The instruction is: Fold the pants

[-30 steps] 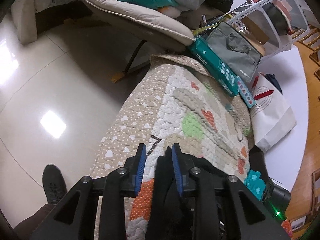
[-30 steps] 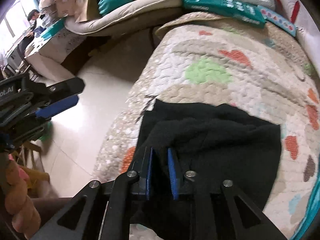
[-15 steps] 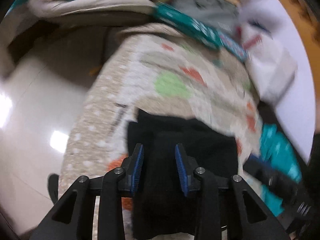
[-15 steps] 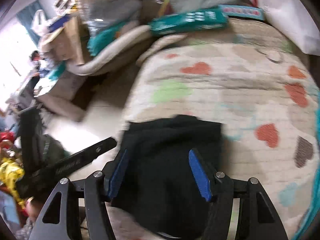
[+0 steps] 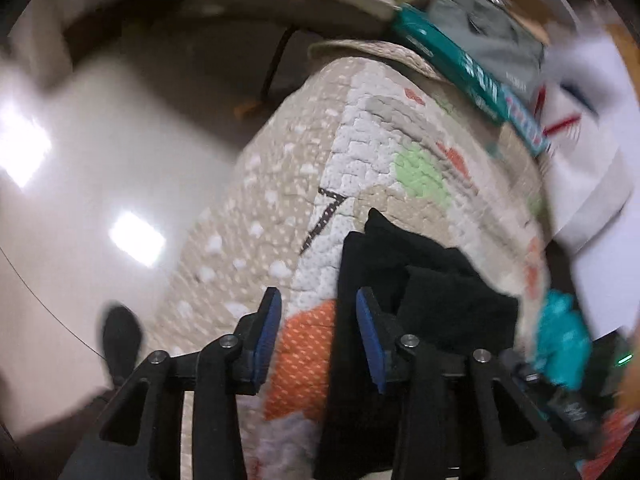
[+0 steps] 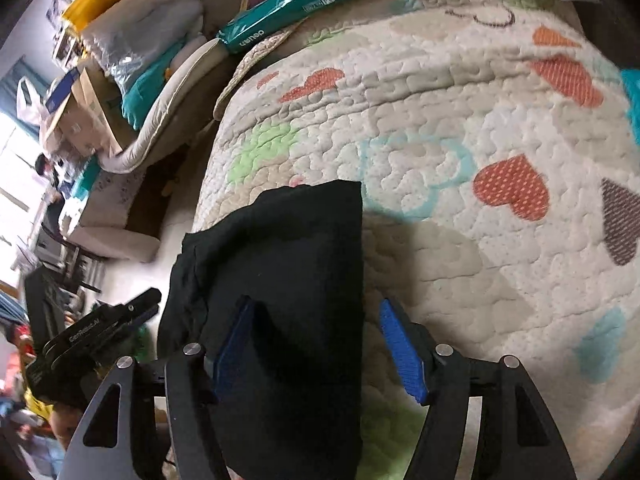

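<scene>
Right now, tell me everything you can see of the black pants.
The black pants are folded into a compact, roughly rectangular stack of soft, matte, fleece-like cloth. They lie near the edge of the heart-patterned quilt, on the side toward the floor. The right edge looks straight; the left shows loose layers and wrinkles. The open right gripper straddles the near end without clamping it. The open left gripper sits at the left edge, gripping nothing.

- The pants [image 6: 288, 280] are plain black, no pattern.
- The quilt [image 6: 460, 128] is cream and beige, scattered with orange dotted hearts, a pale green patch, a light-blue outlined heart and one brown dotted heart.
- Its side border [image 5: 256, 232] is beige with white dots and small hearts.
- The gripper pads [image 6: 400, 348] are bright blue on black frames.
- The long box [image 6: 296, 8] is teal with white lettering.
- The floor [image 5: 100, 168] is glossy off-white.
</scene>
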